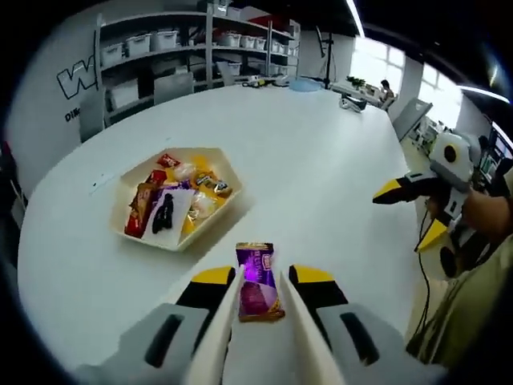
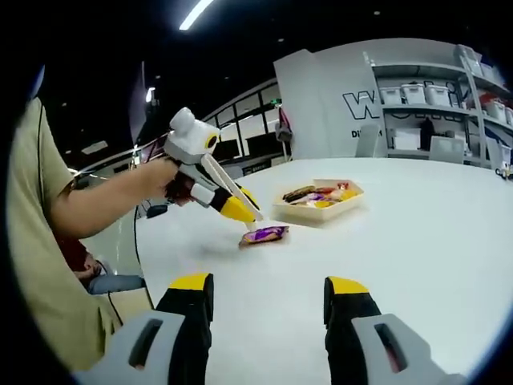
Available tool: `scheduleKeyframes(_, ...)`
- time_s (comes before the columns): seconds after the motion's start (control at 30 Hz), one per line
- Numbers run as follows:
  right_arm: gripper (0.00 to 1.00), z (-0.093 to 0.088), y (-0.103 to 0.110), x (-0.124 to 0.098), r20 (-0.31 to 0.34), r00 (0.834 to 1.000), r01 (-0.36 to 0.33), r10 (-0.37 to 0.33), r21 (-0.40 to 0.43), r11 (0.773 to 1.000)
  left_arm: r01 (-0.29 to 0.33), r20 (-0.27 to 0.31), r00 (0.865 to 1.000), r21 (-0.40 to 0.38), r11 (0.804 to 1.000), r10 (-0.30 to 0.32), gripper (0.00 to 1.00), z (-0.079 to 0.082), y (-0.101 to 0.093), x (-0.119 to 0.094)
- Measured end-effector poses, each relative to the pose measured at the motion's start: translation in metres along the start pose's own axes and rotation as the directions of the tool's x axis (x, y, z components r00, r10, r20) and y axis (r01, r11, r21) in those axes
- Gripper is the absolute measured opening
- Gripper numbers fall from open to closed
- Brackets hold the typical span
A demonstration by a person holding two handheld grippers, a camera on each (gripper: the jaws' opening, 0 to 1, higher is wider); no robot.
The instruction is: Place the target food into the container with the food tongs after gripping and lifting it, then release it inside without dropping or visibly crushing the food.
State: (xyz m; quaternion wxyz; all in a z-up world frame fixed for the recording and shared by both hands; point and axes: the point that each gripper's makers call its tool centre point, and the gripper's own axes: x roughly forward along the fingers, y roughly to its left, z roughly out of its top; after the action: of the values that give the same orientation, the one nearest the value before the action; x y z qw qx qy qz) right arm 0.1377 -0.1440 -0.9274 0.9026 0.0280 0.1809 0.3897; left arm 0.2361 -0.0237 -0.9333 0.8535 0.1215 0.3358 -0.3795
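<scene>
L gripper (image 1: 258, 298) tongs straddle purple packet (image 1: 257, 282) | tray (image 1: 222, 208) apart

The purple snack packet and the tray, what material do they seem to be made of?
Purple snack packet: probably plastic film, glossy, with printed graphics and crimped ends. Tray: looks like matte cream paperboard or thin plastic, judging by its angular folded walls; I cannot tell which.

Left gripper (image 1: 258, 282) is angled down toward the table, tongs (image 1: 300, 321) spread either side of a packet. Right gripper (image 2: 268, 295) hangs level, jaws wide apart. A bare forearm (image 2: 104, 200) reaches forward.
</scene>
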Motion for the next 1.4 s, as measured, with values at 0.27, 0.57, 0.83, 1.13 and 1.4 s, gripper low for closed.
scheduleKeyframes(0.27,0.53,-0.001,0.0,-0.002,0.0,1.0,0.002,-0.002,0.002,1.0,-0.056,-0.016,0.998,-0.006,0.998,0.056,0.25,-0.005,0.001,0.01)
scheduleKeyframes(0.57,0.53,-0.003,-0.001,-0.002,-0.001,1.0,0.002,-0.002,0.006,1.0,-0.063,-0.029,0.998,-0.024,0.998,0.062,0.25,-0.015,0.002,0.015)
scheduleKeyframes(0.83,0.53,-0.003,0.0,-0.002,0.0,1.0,0.001,-0.001,0.006,1.0,-0.047,-0.029,0.998,0.02,0.999,0.047,0.24,-0.02,-0.001,0.017)
scheduleKeyframes(1.13,0.53,-0.003,0.0,-0.003,0.001,1.0,0.003,-0.003,0.008,1.0,-0.032,0.048,0.998,-0.045,0.998,0.035,0.25,-0.001,0.006,0.005)
scheduleKeyframes(1.4,0.53,-0.002,0.001,-0.002,0.003,1.0,0.001,-0.001,0.007,1.0,-0.033,0.027,0.999,-0.052,0.998,0.035,0.25,-0.006,0.007,0.012)
